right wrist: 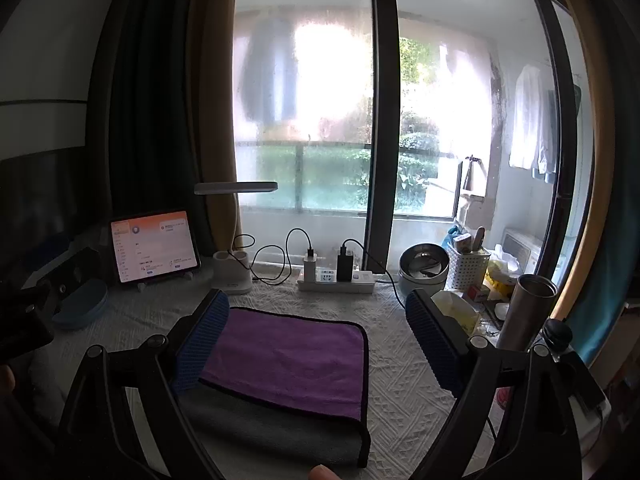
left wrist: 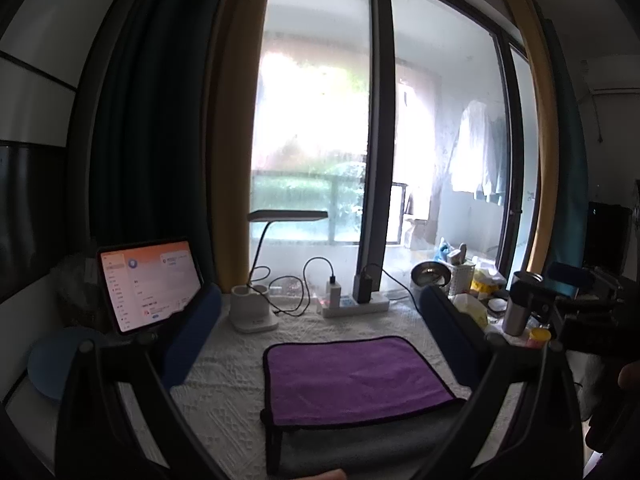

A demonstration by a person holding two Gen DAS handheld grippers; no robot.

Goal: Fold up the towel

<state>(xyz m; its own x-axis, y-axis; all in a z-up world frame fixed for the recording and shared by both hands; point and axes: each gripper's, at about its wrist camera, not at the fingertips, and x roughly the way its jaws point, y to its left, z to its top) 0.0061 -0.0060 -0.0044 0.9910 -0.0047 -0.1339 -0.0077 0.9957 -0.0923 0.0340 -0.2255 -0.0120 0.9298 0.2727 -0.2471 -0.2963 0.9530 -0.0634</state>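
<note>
A towel (left wrist: 352, 380), purple on one face and grey on the other with a black edge, lies on the white textured tablecloth. Its purple part is folded over the grey part, which sticks out at the near side. It also shows in the right wrist view (right wrist: 288, 360). My left gripper (left wrist: 320, 328) is open and empty, held above the towel with its blue-padded fingers to either side. My right gripper (right wrist: 320, 340) is open and empty above the towel's right half; its left finger (right wrist: 200, 344) overlaps the towel's left edge in the view.
A tablet (right wrist: 154, 244) stands at the back left beside a blue dish (right wrist: 82, 304). A lamp base (right wrist: 232, 272) and power strip (right wrist: 336, 280) with chargers sit along the window. A steel bowl (right wrist: 424, 266), white basket (right wrist: 468, 264) and steel flask (right wrist: 526, 308) crowd the right.
</note>
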